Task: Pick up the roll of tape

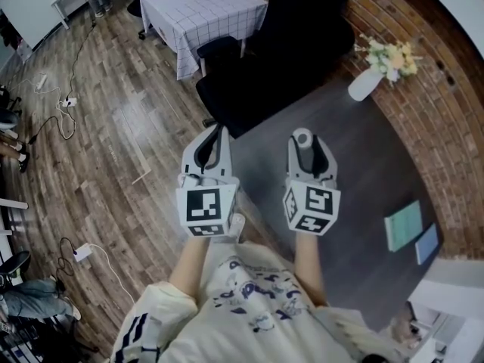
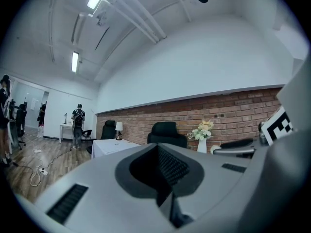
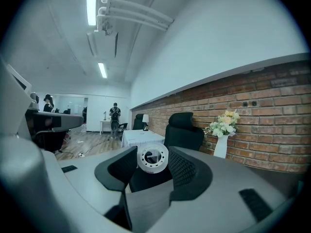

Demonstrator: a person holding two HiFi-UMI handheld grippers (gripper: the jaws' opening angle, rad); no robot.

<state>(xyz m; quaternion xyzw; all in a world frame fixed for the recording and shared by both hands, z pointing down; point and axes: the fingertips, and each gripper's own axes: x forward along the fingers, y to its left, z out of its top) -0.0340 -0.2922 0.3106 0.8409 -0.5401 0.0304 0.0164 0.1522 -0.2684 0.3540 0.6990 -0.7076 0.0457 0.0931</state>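
Note:
The white roll of tape [image 1: 302,138] is held up in the air, pinched at the tip of my right gripper [image 1: 303,144], over the near edge of the dark table [image 1: 370,172]. In the right gripper view the roll [image 3: 152,159] stands on edge between the two black pads [image 3: 181,169], its hole facing the camera, and the right gripper [image 3: 151,165] is shut on it. My left gripper [image 1: 215,136] hangs level beside it on the left, over the floor. Its jaws meet with nothing between them in the left gripper view [image 2: 159,152].
A white vase with flowers [image 1: 366,82] stands at the table's far end. Two notebooks [image 1: 403,225] lie at its right. A black office chair [image 1: 302,29] sits behind the table, with a white checked table [image 1: 204,10] beyond. Cables [image 1: 64,116] trail on the wood floor.

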